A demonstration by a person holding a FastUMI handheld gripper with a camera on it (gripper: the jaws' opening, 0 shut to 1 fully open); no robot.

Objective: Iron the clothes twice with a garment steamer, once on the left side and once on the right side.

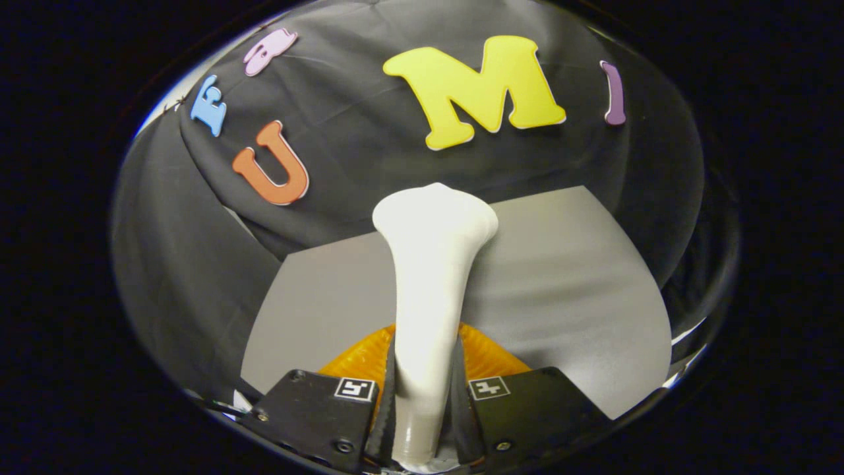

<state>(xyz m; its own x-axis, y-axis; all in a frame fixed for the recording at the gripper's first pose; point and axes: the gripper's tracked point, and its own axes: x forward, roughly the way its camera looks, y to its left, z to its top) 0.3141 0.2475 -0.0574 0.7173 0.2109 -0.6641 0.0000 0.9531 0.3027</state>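
A white garment steamer (427,277) stands up between my fingers, its slim handle pinched by both and its wider head pointing away toward the booth wall. My gripper (422,396) is shut on that handle. Just behind the handle, low between the fingers, lies a patch of orange ribbed cloth (488,356), mostly hidden by the fingers and the steamer. A grey tabletop (567,297) lies beneath and beyond it.
Black cloth walls (184,264) close in the far side and the left of the grey table. The table's far edge runs just behind the steamer head.
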